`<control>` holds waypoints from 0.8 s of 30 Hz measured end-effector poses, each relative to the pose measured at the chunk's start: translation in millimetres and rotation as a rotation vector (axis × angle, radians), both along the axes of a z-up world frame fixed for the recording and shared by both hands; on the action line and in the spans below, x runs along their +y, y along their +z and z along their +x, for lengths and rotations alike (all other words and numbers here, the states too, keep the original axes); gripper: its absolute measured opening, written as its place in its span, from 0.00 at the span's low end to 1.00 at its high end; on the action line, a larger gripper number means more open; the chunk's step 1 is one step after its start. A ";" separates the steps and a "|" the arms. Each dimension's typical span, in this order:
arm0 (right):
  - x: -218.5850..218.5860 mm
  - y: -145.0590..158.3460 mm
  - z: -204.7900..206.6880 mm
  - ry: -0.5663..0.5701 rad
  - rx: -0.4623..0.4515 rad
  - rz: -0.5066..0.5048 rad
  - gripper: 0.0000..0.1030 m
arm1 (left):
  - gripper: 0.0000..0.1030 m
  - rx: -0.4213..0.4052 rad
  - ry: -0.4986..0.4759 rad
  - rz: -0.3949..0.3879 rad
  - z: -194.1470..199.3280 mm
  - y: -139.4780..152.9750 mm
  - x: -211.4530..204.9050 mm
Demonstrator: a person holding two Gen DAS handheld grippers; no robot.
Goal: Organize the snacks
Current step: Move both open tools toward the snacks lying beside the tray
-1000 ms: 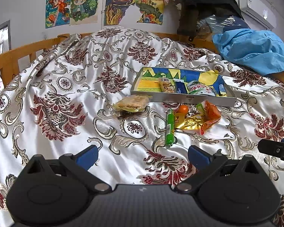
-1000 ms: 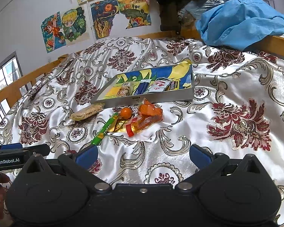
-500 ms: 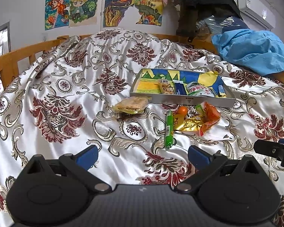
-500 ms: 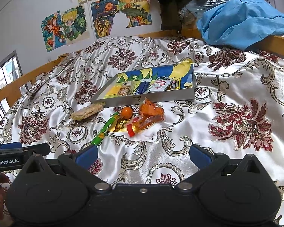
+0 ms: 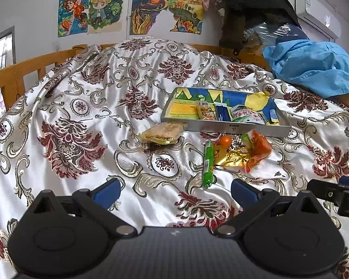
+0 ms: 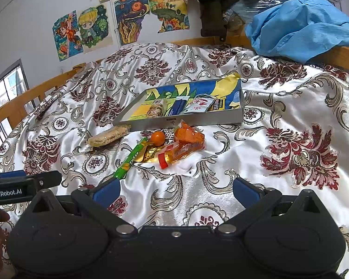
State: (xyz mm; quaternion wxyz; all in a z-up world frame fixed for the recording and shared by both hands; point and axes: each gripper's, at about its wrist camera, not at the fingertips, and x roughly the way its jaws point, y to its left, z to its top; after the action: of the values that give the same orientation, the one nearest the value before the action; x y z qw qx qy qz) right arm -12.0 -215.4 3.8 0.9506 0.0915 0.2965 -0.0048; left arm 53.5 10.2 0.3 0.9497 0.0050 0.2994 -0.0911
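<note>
We are holding both the left gripper [image 5: 175,189] and right gripper [image 6: 175,189] with jaws wide, gripping nothing, above the bed [image 6: 279,121]. Loose snacks [image 6: 174,145] are lying just before the tray [image 6: 197,118]. "GenRobot.AI" is showing on the left gripper.

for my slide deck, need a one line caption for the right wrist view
Open right gripper faces loose snacks: green stick, orange ball, orange packets, before a part-filled tray.

A shallow tray [image 5: 235,129] sits on the bed [image 5: 81,116], with several snack packets [image 5: 244,116] lying inside it. Just before its front wall lie a cracker pack [image 5: 161,132] at the left, then a stick-shaped snack [image 5: 207,162], a small round fruit [image 5: 225,140] and crumpled wrappers [image 5: 251,151] to the right. Behind the tray, a heap of cloth [image 5: 314,67] lies at the bed's far right.
</note>
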 end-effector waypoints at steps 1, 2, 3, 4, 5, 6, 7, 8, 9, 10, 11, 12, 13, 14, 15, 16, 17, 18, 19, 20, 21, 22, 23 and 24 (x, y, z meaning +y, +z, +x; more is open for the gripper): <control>-0.5 0.4 -0.7 -0.002 -0.001 0.002 0.99 | 1.00 -0.001 0.001 0.000 0.7 0.1 -0.2; -0.4 0.3 -0.5 -0.002 -0.001 0.003 0.99 | 1.00 -0.001 0.003 0.001 1.4 0.1 -0.4; -0.3 0.1 -0.3 -0.003 0.000 0.003 0.99 | 1.00 0.000 0.003 0.002 2.3 -0.2 -0.5; -0.4 0.3 -0.3 -0.002 0.000 0.004 0.99 | 1.00 0.002 0.006 0.002 3.2 -0.8 -0.5; -0.4 0.3 -0.1 -0.002 0.000 0.004 0.99 | 1.00 0.003 0.008 0.002 4.3 -1.2 -0.3; -0.2 0.1 0.2 -0.002 0.001 0.004 0.99 | 1.00 0.004 0.011 0.001 5.0 -1.7 0.0; -0.2 0.5 -0.1 -0.001 0.000 0.003 0.99 | 1.00 0.005 0.013 -0.001 6.1 -2.0 0.3; -0.2 -0.1 0.6 0.001 0.001 0.002 0.99 | 1.00 0.005 0.014 -0.002 7.1 -2.1 0.4; 0.1 -0.7 1.1 0.002 0.003 0.001 0.99 | 1.00 0.005 0.016 -0.003 7.4 -2.3 0.4; 0.3 -1.2 1.5 0.004 0.005 -0.002 0.99 | 1.00 0.005 0.017 -0.003 7.9 -2.5 0.5; -0.6 -2.4 3.3 0.006 0.007 -0.004 0.99 | 1.00 0.004 0.015 -0.001 7.9 -2.5 0.7; -0.8 -2.9 4.3 0.008 0.009 -0.006 0.99 | 1.00 0.001 0.014 0.002 8.8 -2.2 0.6; -1.0 -3.3 5.9 0.010 0.011 -0.007 0.99 | 1.00 -0.005 0.016 0.004 10.1 -1.6 0.5; -1.4 -3.6 6.7 0.011 0.012 -0.009 0.99 | 1.00 -0.008 0.016 0.006 12.0 -1.2 0.3; -1.6 -3.6 10.2 0.012 0.013 -0.010 0.99 | 1.00 -0.008 0.016 0.007 14.2 -0.4 -0.2; -1.3 -3.7 13.0 0.013 0.014 -0.012 0.99 | 1.00 -0.009 0.017 0.008 16.8 0.1 -0.6; -2.1 -4.3 14.8 0.014 0.015 -0.014 0.99 | 1.00 -0.010 0.019 0.008 19.2 0.1 -0.6; -1.0 -4.2 16.4 0.015 0.016 -0.016 0.99 | 1.00 -0.011 0.020 0.010 21.4 0.5 -0.8; -1.8 -4.8 18.0 0.016 0.017 -0.016 0.99 | 1.00 -0.012 0.022 0.011 23.8 0.4 -0.8; -1.1 -4.4 19.8 0.017 0.017 -0.016 0.99 | 1.00 -0.013 0.024 0.011 25.6 0.2 -1.1; -1.5 -4.9 21.8 0.019 0.017 -0.016 0.99 | 1.00 -0.014 0.024 0.011 28.0 -0.3 -0.9; -0.5 -5.2 24.0 0.021 0.018 -0.017 0.99 | 1.00 -0.012 0.025 0.012 31.0 -1.0 -0.9; -0.1 -5.9 26.7 0.023 0.019 -0.019 0.99 | 1.00 -0.010 0.026 0.014 34.5 -1.5 -1.1; -0.2 -6.8 29.9 0.025 0.022 -0.021 0.99 | 1.00 -0.010 0.025 0.017 37.8 -1.8 -1.3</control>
State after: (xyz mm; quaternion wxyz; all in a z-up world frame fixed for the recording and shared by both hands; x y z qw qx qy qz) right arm 17.9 -215.6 -3.0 0.9482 0.0778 0.3078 0.0029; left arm 91.3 8.9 -1.5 0.9522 0.0100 0.2954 -0.0768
